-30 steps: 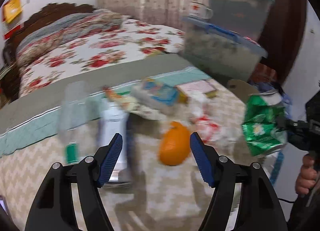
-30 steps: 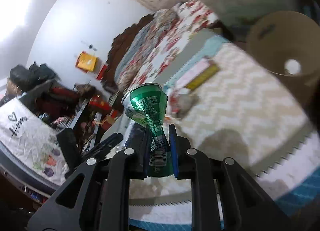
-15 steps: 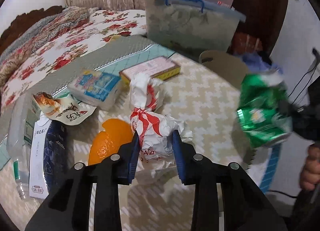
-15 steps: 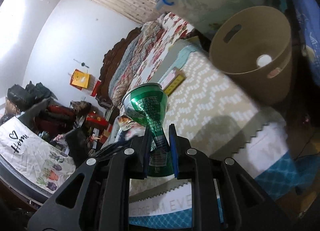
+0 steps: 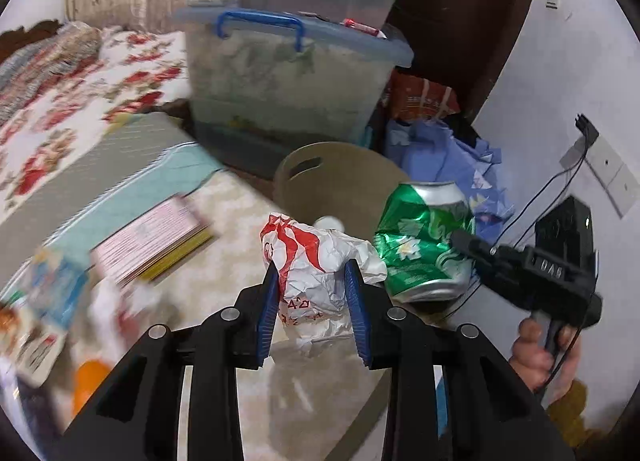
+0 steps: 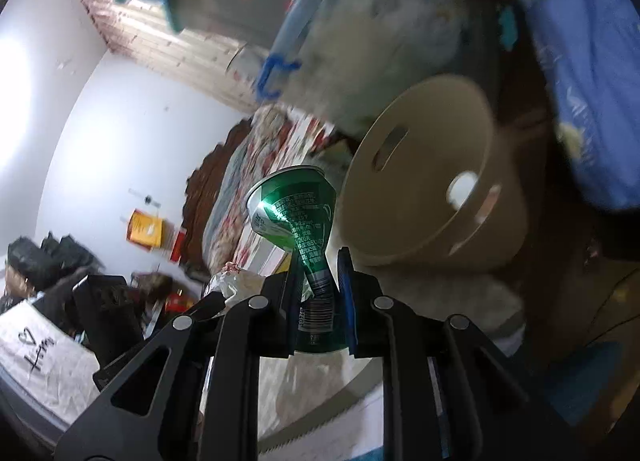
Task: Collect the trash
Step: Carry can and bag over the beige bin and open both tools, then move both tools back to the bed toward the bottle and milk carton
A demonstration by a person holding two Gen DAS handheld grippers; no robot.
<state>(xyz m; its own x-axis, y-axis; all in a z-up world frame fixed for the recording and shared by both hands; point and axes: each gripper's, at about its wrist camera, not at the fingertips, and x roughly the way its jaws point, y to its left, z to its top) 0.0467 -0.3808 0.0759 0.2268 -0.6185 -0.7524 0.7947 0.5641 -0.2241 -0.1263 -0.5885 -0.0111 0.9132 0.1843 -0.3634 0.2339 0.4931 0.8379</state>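
Observation:
My left gripper point(image 5: 314, 293) is shut on a crumpled white and red paper wrapper point(image 5: 316, 261) and holds it above the table's edge, in front of a beige bin point(image 5: 320, 169). My right gripper point(image 6: 318, 277) is shut on a crushed green can point(image 6: 296, 213), held beside the bin's rim point(image 6: 400, 141). The can point(image 5: 424, 241) and the right gripper point(image 5: 472, 247) also show at the right of the left wrist view. The bin holds one small white object point(image 6: 460, 189).
A pink box point(image 5: 156, 237), a blue pack point(image 5: 52, 293) and an orange peel point(image 5: 86, 381) lie on the zigzag tablecloth point(image 5: 224, 261). A clear storage tub with blue handle point(image 5: 288, 81) stands behind the bin. Blue cloth point(image 5: 444, 153) lies right of it.
My left gripper closed on the paper wrapper, lifted it off the table and swung right toward the bin. My right gripper carried the can closer to the bin.

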